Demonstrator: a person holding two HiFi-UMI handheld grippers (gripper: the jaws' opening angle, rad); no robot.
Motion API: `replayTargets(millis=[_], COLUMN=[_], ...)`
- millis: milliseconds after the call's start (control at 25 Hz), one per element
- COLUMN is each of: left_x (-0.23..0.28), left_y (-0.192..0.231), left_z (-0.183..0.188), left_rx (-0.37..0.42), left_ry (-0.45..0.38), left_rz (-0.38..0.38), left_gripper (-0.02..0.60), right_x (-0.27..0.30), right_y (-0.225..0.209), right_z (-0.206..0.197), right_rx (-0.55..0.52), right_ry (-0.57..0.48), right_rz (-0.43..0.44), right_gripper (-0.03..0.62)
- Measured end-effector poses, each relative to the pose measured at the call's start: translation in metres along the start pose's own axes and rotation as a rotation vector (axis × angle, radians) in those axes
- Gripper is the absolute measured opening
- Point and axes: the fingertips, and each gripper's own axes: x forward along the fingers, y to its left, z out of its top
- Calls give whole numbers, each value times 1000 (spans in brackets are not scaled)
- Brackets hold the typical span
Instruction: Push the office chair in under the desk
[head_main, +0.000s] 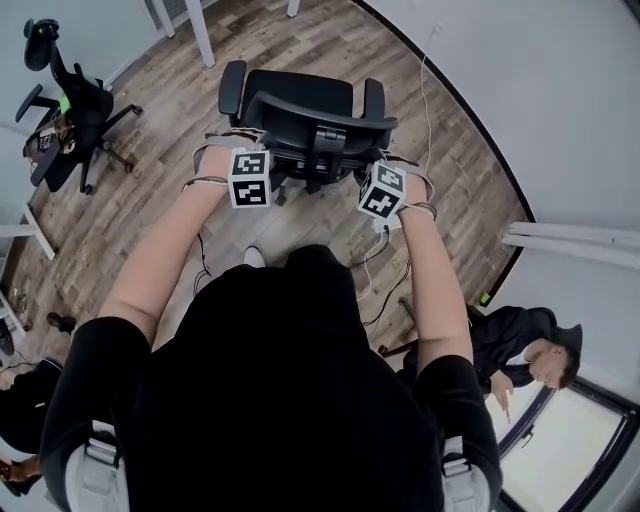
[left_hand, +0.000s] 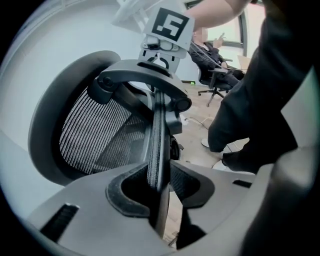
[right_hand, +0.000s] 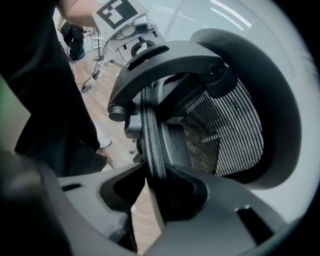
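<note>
The black office chair with a mesh backrest stands on the wood-plank floor, just beyond the person who holds the grippers, in the middle of the scene. Its seat and two padded armrests point to the far side, and its backrest is the near part, facing the person. No part of the chair lies under a table top in the head view.

The left gripper is clamped on the left edge of the backrest. The thin dark rim runs upright between its two grey jaws, and the mesh panel spreads out to the left of them. The right gripper grips the right edge of the backrest in the same way, with the rim pinched between its jaws and the mesh to the right. Both of the person's arms reach forward to the chair.

A second black office chair stands well apart at the far left. White table legs rise at the far edge. Thin cables trail over the floor near the person's right arm. A seated person in dark clothes is at the near right.
</note>
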Motion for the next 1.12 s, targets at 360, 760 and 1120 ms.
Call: replayTargets(millis=[360, 760, 1120], left_x=[33, 69, 97], left_y=[54, 109, 148], left_z=[11, 32, 53], left_rx=[-38, -104, -166], left_ry=[27, 66, 98], left_rz=[-11, -20, 7], left_gripper=[115, 115, 117], right_x=[19, 39, 56], right_y=[-60, -127, -183], right_z=[-20, -52, -79], right_rx=[-32, -97, -173], right_ry=[-35, -77, -125], right_rz=[-26, -23, -35], right_gripper=[124, 124, 124])
